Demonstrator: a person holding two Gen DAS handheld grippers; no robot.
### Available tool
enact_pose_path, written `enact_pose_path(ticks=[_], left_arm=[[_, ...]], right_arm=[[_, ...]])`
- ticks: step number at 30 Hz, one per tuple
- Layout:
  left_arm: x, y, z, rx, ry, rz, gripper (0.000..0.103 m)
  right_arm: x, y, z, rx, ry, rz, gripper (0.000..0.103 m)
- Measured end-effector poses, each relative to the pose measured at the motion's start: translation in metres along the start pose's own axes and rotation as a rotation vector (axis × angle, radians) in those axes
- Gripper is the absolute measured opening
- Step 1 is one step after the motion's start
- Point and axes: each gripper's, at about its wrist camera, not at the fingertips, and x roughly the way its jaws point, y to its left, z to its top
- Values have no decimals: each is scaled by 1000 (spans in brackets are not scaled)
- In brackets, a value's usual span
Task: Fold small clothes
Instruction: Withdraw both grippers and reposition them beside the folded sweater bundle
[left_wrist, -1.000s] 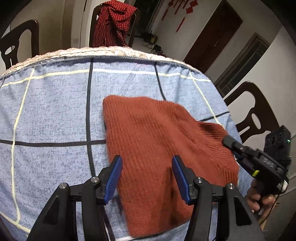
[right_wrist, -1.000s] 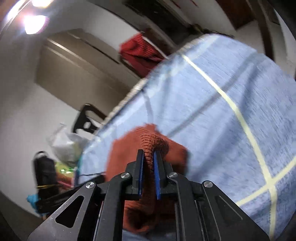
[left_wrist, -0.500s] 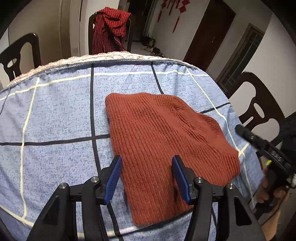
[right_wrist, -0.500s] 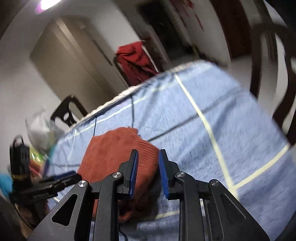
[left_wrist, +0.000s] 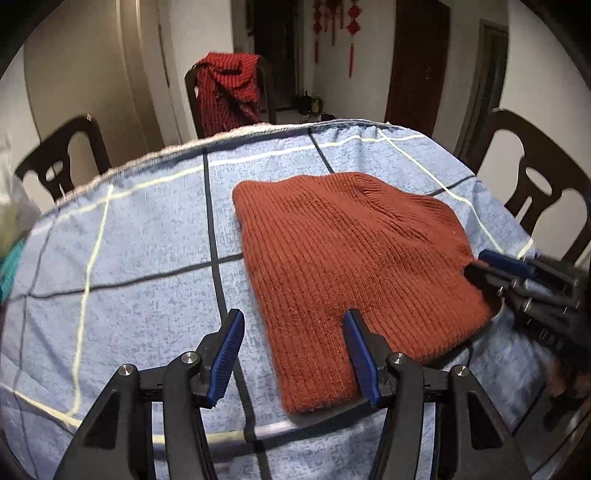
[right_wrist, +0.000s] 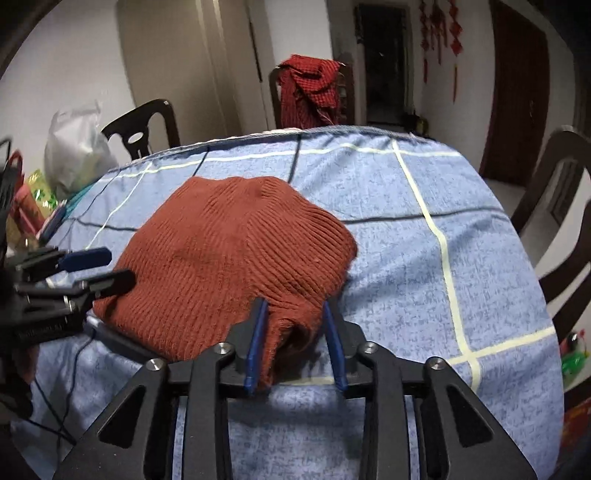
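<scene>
A rust-red ribbed knit garment (left_wrist: 351, 258) lies folded flat on the blue checked tablecloth (left_wrist: 129, 240); it also shows in the right wrist view (right_wrist: 229, 254). My left gripper (left_wrist: 295, 354) is open and empty, its jaws straddling the garment's near left corner. My right gripper (right_wrist: 295, 339) is open, its jaws either side of the garment's near right edge without clamping it. The right gripper (left_wrist: 502, 269) shows at the garment's right edge in the left wrist view. The left gripper (right_wrist: 99, 267) shows at its left edge in the right wrist view.
Dark wooden chairs (left_wrist: 535, 184) ring the round table; one at the back carries a red checked cloth (left_wrist: 225, 88). A plastic bag (right_wrist: 74, 147) and clutter sit at the left. A black cable (right_wrist: 70, 376) hangs over the near table edge.
My right gripper opened and let go of the garment's edge, which now lies flat on the table. Both grippers drew back toward the near edge. The left gripper stayed open.
</scene>
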Motion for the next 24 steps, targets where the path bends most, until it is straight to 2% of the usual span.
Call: enact_pose_path(ticks=[2, 5, 7, 9, 12, 14, 19, 21, 24], left_arm=[[-3, 1, 0, -1, -7, -18, 59], [-4, 1, 0, -11, -14, -29, 59], [-4, 0, -3, -2, -17, -22, 59], [-3, -1, -4, 6, -12, -19, 59], [-5, -1, -5, 13, -21, -9, 59], [-7, 1, -5, 13, -30, -5, 59], [-12, 2, -3, 25, -55, 11, 59], [-13, 2, -4, 29, -64, 25, 59], [-10, 0, -5, 38, -54, 21, 59]], right_arm=[[-7, -3, 3, 29, -13, 20, 32], [-13, 10, 1, -9, -49, 50, 32], [-5, 18, -5, -52, -13, 23, 32], [3, 18, -9, -70, 10, 13, 37], [-2, 10, -4, -23, 26, 38, 39], [-12, 6, 0, -3, -6, 45, 39], [-26, 0, 4, 32, -40, 13, 39], [-27, 4, 3, 0, -59, -9, 41], [-16, 18, -5, -65, -9, 17, 41]])
